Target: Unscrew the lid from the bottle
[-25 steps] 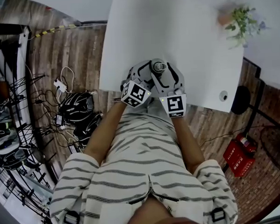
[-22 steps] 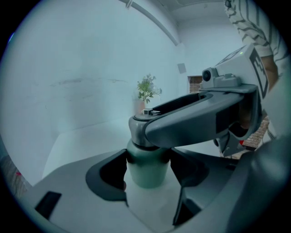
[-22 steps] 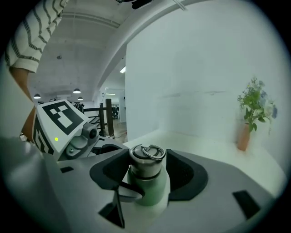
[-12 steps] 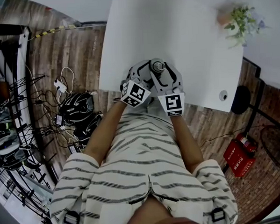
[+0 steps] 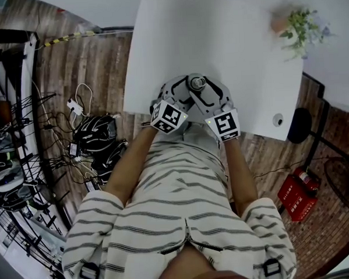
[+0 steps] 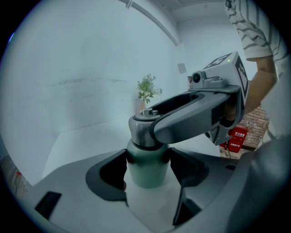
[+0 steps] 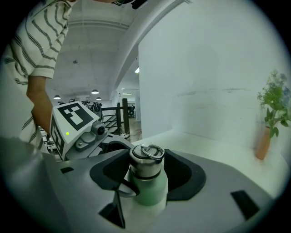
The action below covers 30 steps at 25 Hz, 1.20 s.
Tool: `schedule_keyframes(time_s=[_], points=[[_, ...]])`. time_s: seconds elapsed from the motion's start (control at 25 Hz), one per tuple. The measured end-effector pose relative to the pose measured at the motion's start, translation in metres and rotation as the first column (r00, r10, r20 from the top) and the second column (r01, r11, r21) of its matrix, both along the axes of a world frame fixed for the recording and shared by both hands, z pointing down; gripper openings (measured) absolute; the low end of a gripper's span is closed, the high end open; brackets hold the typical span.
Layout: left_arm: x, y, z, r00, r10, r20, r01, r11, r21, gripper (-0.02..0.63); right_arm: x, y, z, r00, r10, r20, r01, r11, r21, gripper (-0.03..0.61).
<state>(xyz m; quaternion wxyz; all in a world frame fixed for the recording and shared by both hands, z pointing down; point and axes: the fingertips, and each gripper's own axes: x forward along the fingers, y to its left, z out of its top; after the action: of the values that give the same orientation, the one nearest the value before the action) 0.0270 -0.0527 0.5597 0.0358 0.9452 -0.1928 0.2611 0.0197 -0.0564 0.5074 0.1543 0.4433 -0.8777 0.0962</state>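
The bottle (image 6: 145, 170) is being pinched by the left claw (image 6: 148, 158) — its lid (image 7: 146, 163) is being gripped by the right claw (image 7: 148, 173), jaws having just been closing

The person wears a pale short-sleeved shirt (image 5: 167, 218) crossed by thin dark stripes, and each sleeve (image 5: 89, 228) ends in a cuff with a small dark buckled tab (image 5: 88, 272). The left gripper (image 6: 148, 166) and right gripper (image 7: 148, 177) are smooth grey mouldings with black pads (image 6: 107, 175). Each carries a white marker cube (image 5: 170, 117) printed with black squares. A small green light (image 7: 67, 133) glows on the left one's cube.
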Motion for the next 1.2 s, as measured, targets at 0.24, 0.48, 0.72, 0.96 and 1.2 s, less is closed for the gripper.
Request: schedule_keyframes(time_s=[0.24,0.48,0.72,0.96,1.2], points=[[0.0019,-0.0002,0.0013,1.0,0.003,0.004,-0.003,1.0,-0.004,0.298,0.0006,0.0015,0.0017,0.985,-0.175,-0.009,0.175,0.985,0.006,0.247],[0.0018,-0.0015,-0.0001,1.0,0.006,0.003,-0.006,1.0,-0.003,0.298,-0.0007,0.002,0.0019,0.892,-0.453,-0.007,0.453,0.892,-0.016,0.249],[0.0036,-0.0009,-0.0008,1.0,0.01,0.005,-0.01,1.0,-0.001,0.298,-0.0001,0.0043,0.0015,0.756,-0.654,-0.032,0.65,0.755,-0.082,0.247],[0.0036,-0.0015,0.001,1.0,0.005,0.006,-0.005,1.0,-0.009,0.298,-0.0003,0.0037,0.004,0.669,-0.742,-0.045,0.729,0.667,-0.155,0.247],[0.0042,-0.0006,0.0,1.0,0.009,0.008,-0.009,1.0,-0.006,0.298,-0.0005,0.0053,0.0023,0.665,-0.745,-0.055,0.733,0.665,-0.147,0.249]])
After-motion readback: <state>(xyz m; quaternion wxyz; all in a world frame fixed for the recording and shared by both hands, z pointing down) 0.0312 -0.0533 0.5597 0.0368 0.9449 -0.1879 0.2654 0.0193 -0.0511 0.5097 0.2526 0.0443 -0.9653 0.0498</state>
